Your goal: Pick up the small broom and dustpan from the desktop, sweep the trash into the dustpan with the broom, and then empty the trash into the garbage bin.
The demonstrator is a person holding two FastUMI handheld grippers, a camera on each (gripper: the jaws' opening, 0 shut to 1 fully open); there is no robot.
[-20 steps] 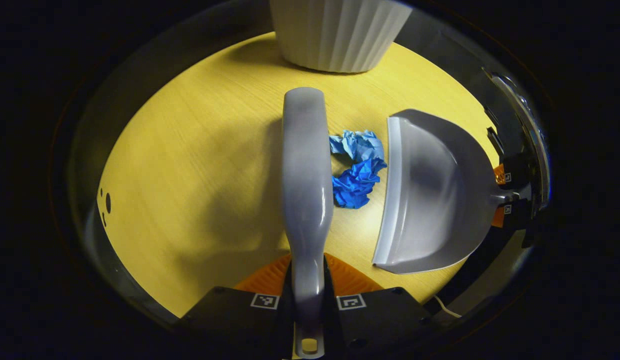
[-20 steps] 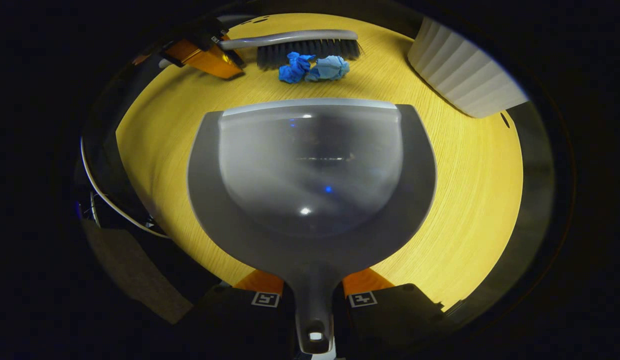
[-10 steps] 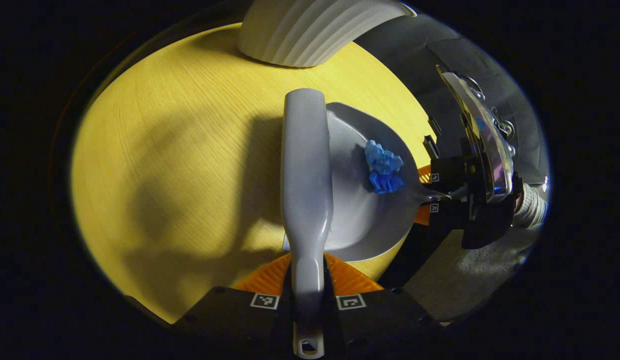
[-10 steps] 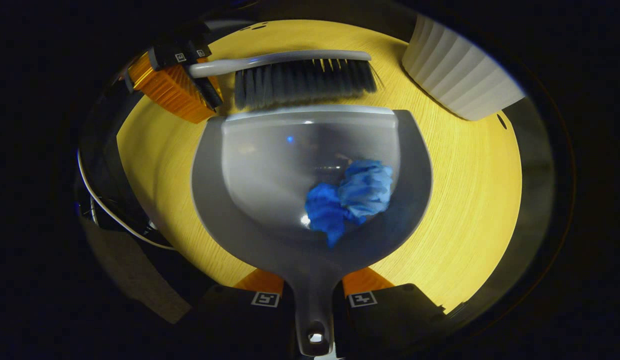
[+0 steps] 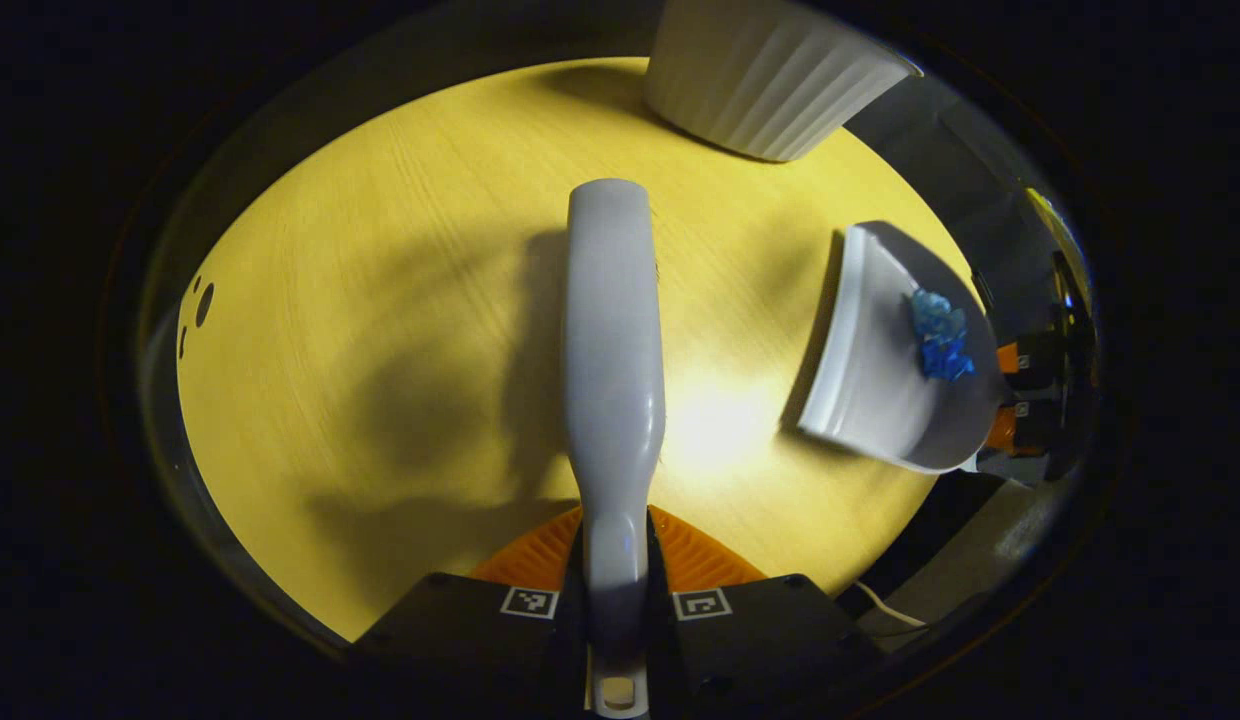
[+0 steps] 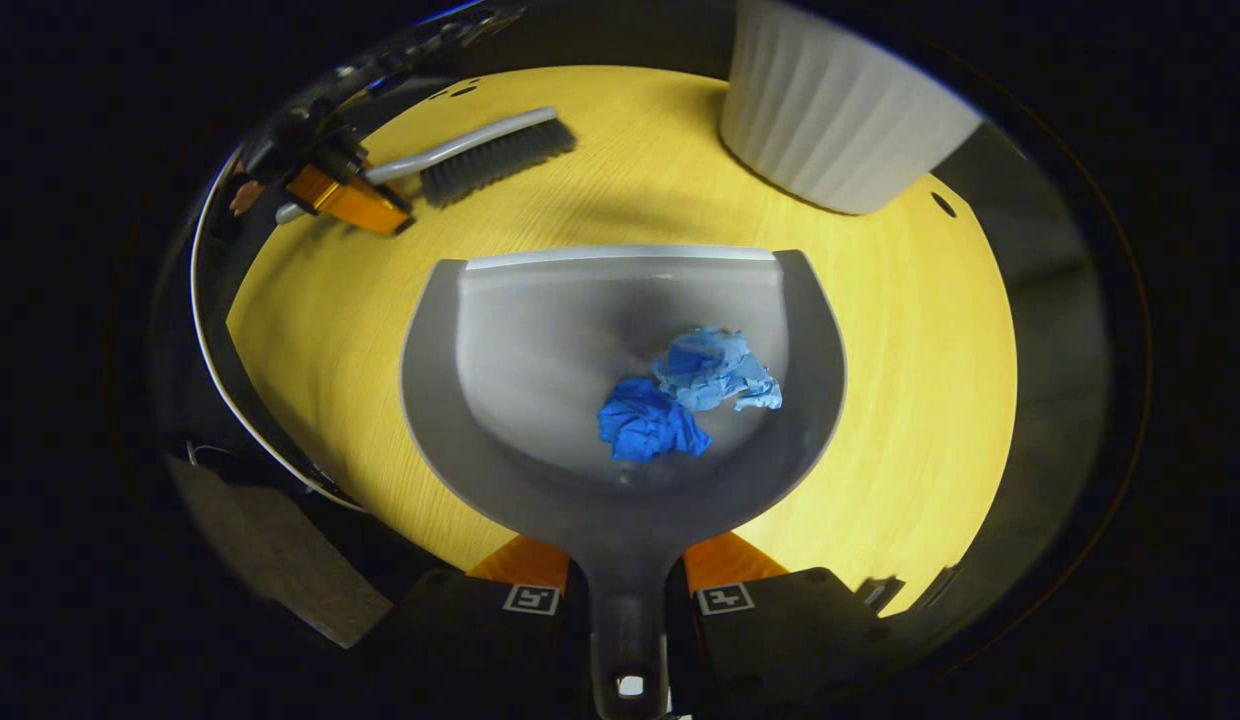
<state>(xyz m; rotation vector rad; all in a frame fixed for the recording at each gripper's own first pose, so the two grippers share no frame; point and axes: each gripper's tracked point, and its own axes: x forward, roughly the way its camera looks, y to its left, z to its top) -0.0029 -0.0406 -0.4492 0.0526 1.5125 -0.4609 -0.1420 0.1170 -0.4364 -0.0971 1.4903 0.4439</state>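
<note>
My left gripper (image 5: 616,548) is shut on the handle of the grey small broom (image 5: 612,340), which points away over the yellow round table (image 5: 380,330). In the right gripper view the broom (image 6: 470,160) shows at the far left with its dark bristles down. My right gripper (image 6: 626,572) is shut on the handle of the grey dustpan (image 6: 540,330). Two crumpled blue paper balls (image 6: 685,392) lie in its bowl. In the left gripper view the dustpan (image 5: 875,370) hangs tilted at the right, lifted off the table, with the blue paper (image 5: 940,335) inside.
A white ribbed garbage bin (image 6: 830,120) stands at the table's far side, also seen as the bin (image 5: 770,75) at top right in the left gripper view. Small dark holes (image 5: 202,300) mark the tabletop. A white cable (image 6: 220,330) runs along the table's left edge.
The broom pushed the blue paper into the dustpan, then drew back to the left. The dustpan has lifted off the table with the paper inside and tilted back.
</note>
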